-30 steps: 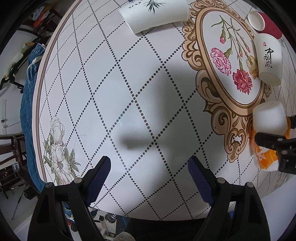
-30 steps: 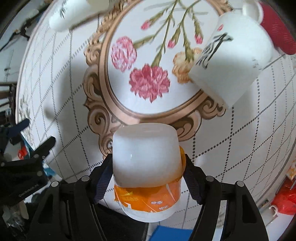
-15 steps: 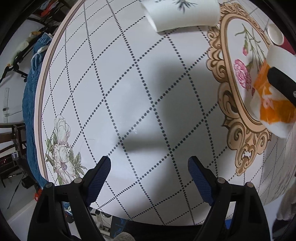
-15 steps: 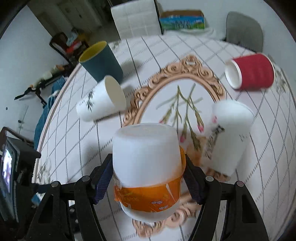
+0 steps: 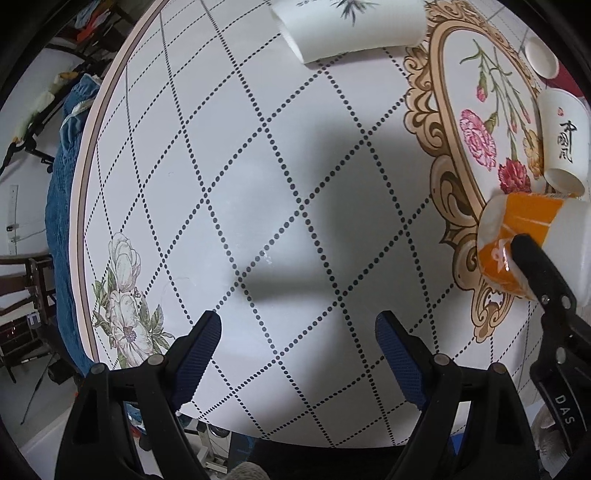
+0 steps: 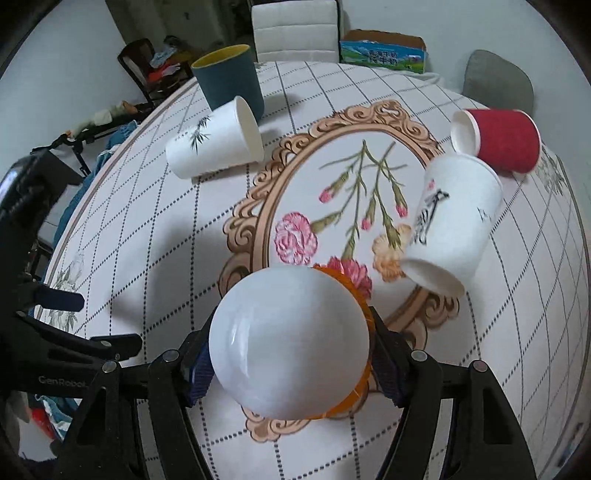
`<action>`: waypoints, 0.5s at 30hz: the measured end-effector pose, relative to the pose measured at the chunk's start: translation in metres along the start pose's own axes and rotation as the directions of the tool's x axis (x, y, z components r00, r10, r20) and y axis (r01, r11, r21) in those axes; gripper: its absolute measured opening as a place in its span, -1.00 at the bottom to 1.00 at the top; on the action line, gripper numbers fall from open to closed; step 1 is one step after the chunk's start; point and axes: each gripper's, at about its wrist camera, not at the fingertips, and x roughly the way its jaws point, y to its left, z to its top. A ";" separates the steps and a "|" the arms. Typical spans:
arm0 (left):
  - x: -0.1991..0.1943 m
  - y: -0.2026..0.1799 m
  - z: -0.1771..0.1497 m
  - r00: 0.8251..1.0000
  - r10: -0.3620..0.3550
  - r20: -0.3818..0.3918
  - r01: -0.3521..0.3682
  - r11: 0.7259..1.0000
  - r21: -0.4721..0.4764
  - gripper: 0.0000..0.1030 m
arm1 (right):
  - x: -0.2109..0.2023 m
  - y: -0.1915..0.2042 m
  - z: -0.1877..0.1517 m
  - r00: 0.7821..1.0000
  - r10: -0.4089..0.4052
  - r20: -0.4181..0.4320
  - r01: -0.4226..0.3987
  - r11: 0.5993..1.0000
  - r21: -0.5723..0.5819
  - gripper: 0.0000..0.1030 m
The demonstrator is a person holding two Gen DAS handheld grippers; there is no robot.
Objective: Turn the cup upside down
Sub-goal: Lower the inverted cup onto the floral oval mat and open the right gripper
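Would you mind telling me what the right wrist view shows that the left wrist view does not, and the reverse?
Only the right wrist view shows the dark blue cup standing upright, the red cup's ribbed side, the white chair and the closed base of the orange-banded cup clamped in the right gripper.

Only the left wrist view shows the open, empty left gripper and the pale flower print near the table's edge.

Both show the bamboo-print cup on its side, the calligraphy cup and the framed carnation design.
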 end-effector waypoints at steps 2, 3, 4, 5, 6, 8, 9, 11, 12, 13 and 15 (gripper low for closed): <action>-0.006 -0.002 -0.004 1.000 0.000 0.012 0.000 1.000 0.011 0.65 | -0.001 0.000 -0.001 1.000 0.001 -0.015 -0.001 1.000 0.024 0.44; -0.009 -0.003 -0.006 1.000 -0.003 0.018 0.003 1.000 0.015 0.65 | -0.001 0.000 -0.002 1.000 0.001 -0.025 0.000 0.999 0.039 0.44; -0.013 -0.004 -0.007 1.000 -0.004 0.028 0.003 1.000 0.021 0.65 | 0.001 -0.001 -0.001 0.999 0.000 -0.035 0.002 0.998 0.056 0.44; -0.016 -0.004 -0.008 0.999 -0.004 0.035 0.003 1.000 0.025 0.65 | 0.000 -0.002 -0.002 0.999 -0.003 -0.043 0.006 0.997 0.071 0.44; -0.020 -0.004 -0.009 0.999 -0.003 0.045 0.002 1.000 0.031 0.65 | -0.002 -0.003 -0.003 0.999 -0.005 -0.053 0.010 0.995 0.095 0.44; -0.031 -0.004 -0.012 0.997 0.002 0.077 -0.005 0.999 0.043 0.65 | -0.005 -0.006 -0.004 0.997 -0.009 -0.071 0.018 0.991 0.130 0.54; -0.037 -0.004 -0.015 0.996 0.004 0.094 -0.008 0.999 0.049 0.65 | -0.009 -0.007 -0.006 0.997 -0.014 -0.075 0.025 0.988 0.150 0.59; -0.046 -0.004 -0.018 0.993 0.004 0.119 -0.011 0.998 0.058 0.66 | -0.019 -0.009 -0.008 0.997 -0.022 -0.072 0.035 0.983 0.182 0.76; -0.053 -0.004 -0.021 0.991 0.003 0.137 -0.012 0.998 0.066 0.73 | -0.025 -0.010 -0.010 0.997 -0.031 -0.073 0.045 0.980 0.195 0.78; -0.058 -0.006 -0.023 0.989 0.000 0.148 -0.011 0.997 0.070 0.82 | -0.033 -0.011 -0.012 0.996 -0.044 -0.075 0.059 0.976 0.209 0.80; -0.072 -0.007 -0.029 0.982 -0.005 0.188 -0.011 0.996 0.084 0.86 | -0.049 -0.014 -0.016 0.995 -0.067 -0.075 0.083 0.968 0.239 0.81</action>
